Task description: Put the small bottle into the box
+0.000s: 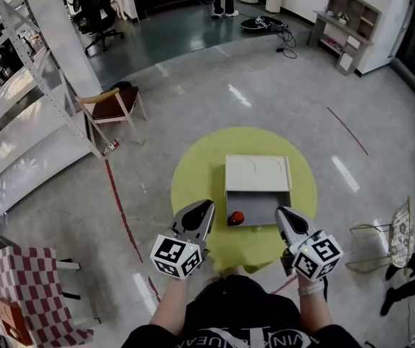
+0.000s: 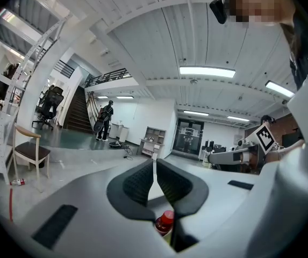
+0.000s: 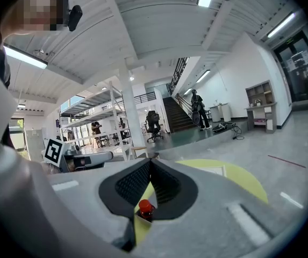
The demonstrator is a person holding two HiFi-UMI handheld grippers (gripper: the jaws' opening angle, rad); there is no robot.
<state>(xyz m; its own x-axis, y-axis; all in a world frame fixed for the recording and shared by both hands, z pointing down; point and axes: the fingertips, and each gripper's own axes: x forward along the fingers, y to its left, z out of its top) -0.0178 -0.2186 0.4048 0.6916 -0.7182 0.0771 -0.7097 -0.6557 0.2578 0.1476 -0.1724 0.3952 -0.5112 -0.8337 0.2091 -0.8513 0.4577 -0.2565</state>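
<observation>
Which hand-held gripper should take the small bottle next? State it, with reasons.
Left, probably. In the head view the small bottle stands at the near left corner of the box, nearer the left hand-held gripper than the right hand-held gripper. Both are shut, so open first.

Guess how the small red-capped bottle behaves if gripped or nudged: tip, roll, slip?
The small bottle looks upright and narrow, so a side nudge would probably tip it. Its body seems round, so once down it may roll across the yellow mat. It is small, so likely light and easy to knock.
</observation>
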